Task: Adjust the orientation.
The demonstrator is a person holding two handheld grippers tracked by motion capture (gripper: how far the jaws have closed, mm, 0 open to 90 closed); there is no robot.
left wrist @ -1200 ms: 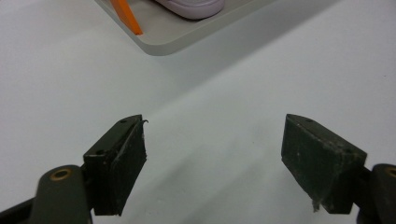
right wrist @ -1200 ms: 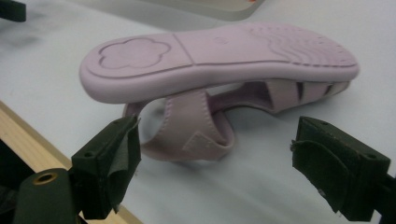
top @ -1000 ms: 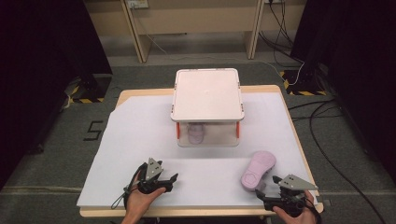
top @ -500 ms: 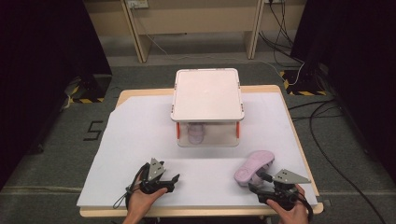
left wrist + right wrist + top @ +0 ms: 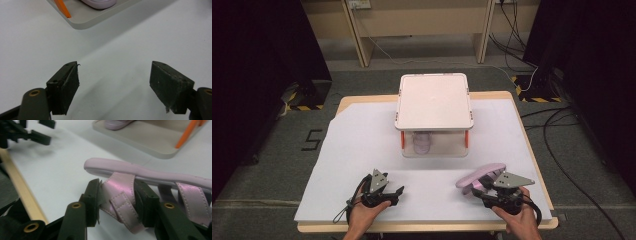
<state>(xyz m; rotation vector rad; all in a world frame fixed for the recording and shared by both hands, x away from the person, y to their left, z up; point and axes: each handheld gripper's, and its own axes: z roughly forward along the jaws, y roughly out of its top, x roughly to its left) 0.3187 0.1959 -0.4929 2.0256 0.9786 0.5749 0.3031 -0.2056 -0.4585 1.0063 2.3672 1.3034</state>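
a pale pink sandal (image 5: 150, 176) is held up off the white sheet (image 5: 362, 145) at the near right of the tabletop (image 5: 343, 104), tipped on its side so the sole edge runs across the right gripper view and its shiny straps hang toward the camera. the right tool (image 5: 484, 191) is clamped on one of those straps (image 5: 120, 195), with a black jaw pressed against each side of it (the strap bulges a little between them). in the high view the sandal's toe end juts out to the left past the tool, and a hand (image 5: 519, 220) grips the tool from the bottom edge. the left tool (image 5: 396, 194) sits low over the sheet at the near left, held by the other hand (image 5: 364, 216); its jaws stand wide apart with only bare white sheet between them. farther back, at the middle of the tabletop, stands a small two-level rack (image 5: 434, 102) with a pale top board and orange posts (image 5: 402, 140). a second pink sandal (image 5: 422, 141) lies on its lower shelf, under the top board. the left tool also shows blurred at the upper left of the right gripper view.
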